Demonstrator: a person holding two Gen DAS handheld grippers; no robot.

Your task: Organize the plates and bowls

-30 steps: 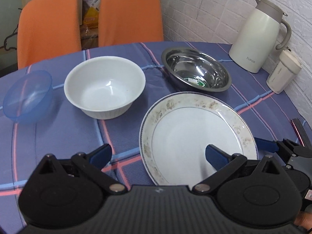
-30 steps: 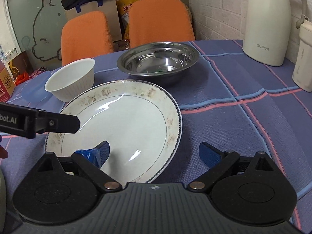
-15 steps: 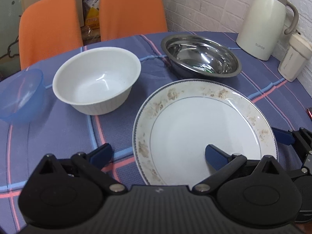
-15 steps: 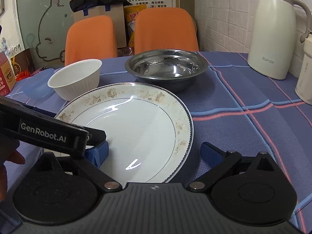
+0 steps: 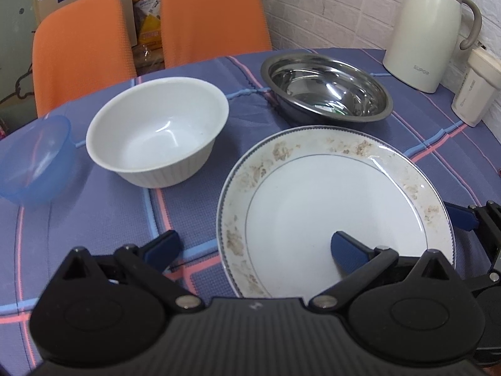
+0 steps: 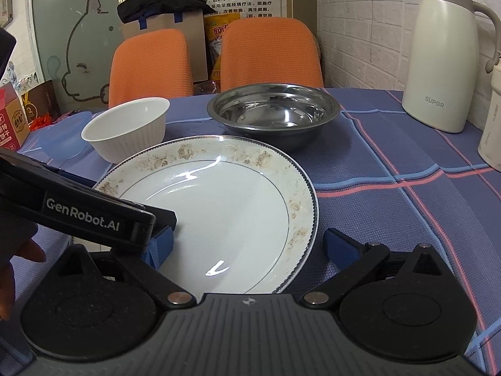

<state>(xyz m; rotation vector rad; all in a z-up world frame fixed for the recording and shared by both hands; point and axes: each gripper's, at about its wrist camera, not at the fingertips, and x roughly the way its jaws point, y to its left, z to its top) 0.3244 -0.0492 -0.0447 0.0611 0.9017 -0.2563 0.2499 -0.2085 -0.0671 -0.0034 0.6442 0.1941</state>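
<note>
Presently, at far left of the left wrist view, a translucent blue plastic bowl (image 5: 33, 159) sits on the blue plaid tablecloth (image 5: 109, 219), just beside a white ribbed ceramic bowl (image 5: 158, 131). Right of that lies a wide white dinner plate with a faded floral rim (image 5: 332, 210), and behind it a shallow stainless steel bowl (image 5: 325, 92); plate rim and steel bowl appear nearly touching. A cream thermal jug (image 5: 429, 28) and a smaller cream lidded container (image 5: 476, 89) stand at far right by the white brick wall.

The left gripper (image 5: 255, 246) has its jaws wide apart, one finger over bare cloth, the other over the plate's well. The right gripper (image 6: 242, 247) is likewise spread, straddling the plate's near right rim; whether either fingertip touches the plate cannot be determined. Two orange chairs (image 6: 150, 62) stand behind the table.
</note>
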